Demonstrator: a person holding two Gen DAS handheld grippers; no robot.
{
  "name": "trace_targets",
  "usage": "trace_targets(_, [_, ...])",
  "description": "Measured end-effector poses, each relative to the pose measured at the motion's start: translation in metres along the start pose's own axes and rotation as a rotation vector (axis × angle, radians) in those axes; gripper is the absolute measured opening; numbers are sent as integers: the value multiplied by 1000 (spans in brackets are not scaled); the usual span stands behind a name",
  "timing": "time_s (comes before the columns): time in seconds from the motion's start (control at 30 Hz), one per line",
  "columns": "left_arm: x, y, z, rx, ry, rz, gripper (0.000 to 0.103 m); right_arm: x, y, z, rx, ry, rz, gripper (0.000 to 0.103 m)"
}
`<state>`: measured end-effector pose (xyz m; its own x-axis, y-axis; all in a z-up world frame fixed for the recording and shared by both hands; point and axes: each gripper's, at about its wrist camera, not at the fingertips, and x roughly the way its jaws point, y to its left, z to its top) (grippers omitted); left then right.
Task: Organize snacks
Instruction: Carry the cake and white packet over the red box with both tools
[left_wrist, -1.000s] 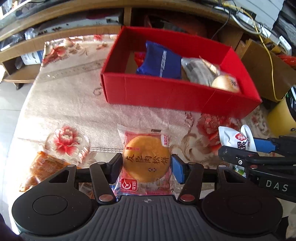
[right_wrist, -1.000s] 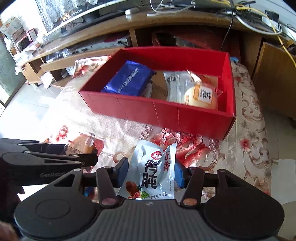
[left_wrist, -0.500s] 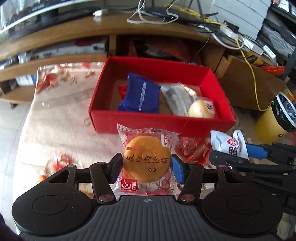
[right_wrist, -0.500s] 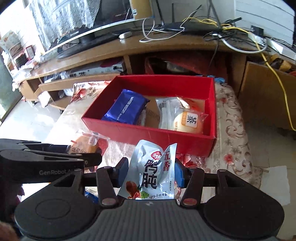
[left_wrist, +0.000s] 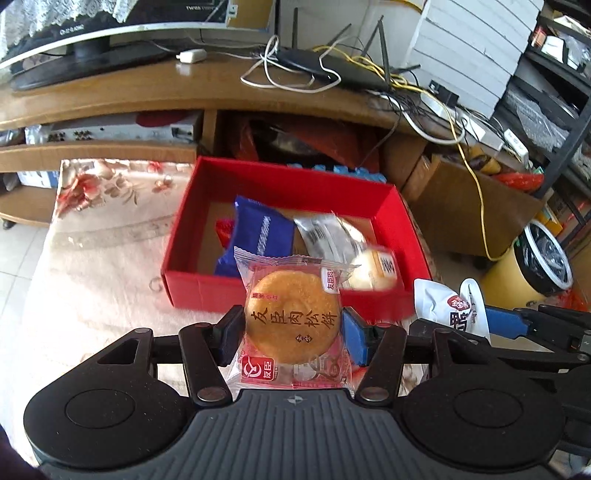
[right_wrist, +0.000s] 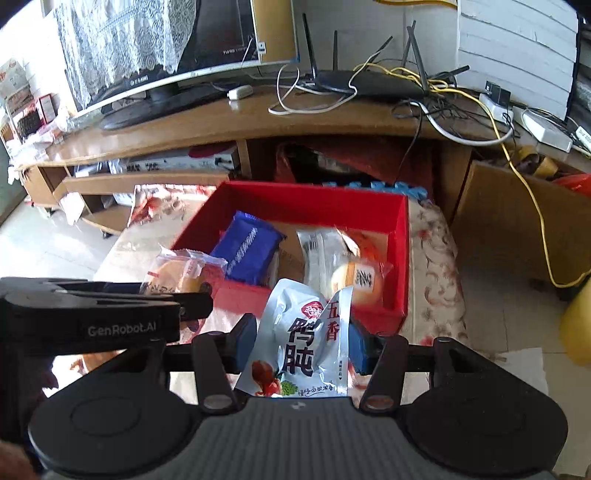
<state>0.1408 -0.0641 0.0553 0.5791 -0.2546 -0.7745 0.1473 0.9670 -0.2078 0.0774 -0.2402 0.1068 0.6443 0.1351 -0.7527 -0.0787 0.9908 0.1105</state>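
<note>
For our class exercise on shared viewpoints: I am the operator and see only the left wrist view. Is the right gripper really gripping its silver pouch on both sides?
Observer: Yes. The right gripper has its jaws shut on both sides of the silver pouch.
Operator: Anything printed low on its front?
Observer: A picture of food, by the bottom edge.
Operator: And my gripper's outer side?
Observer: The left gripper, holding the wrapped cake, reads GenRobot.AI there.

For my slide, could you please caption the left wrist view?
Left gripper holds a wrapped round pastry before the red box of snacks.
</note>
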Motion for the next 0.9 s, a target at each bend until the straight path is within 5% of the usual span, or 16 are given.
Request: trace_targets(0.9, [70, 8, 71, 18, -43, 94, 62, 93, -32, 64, 81, -3, 47, 47])
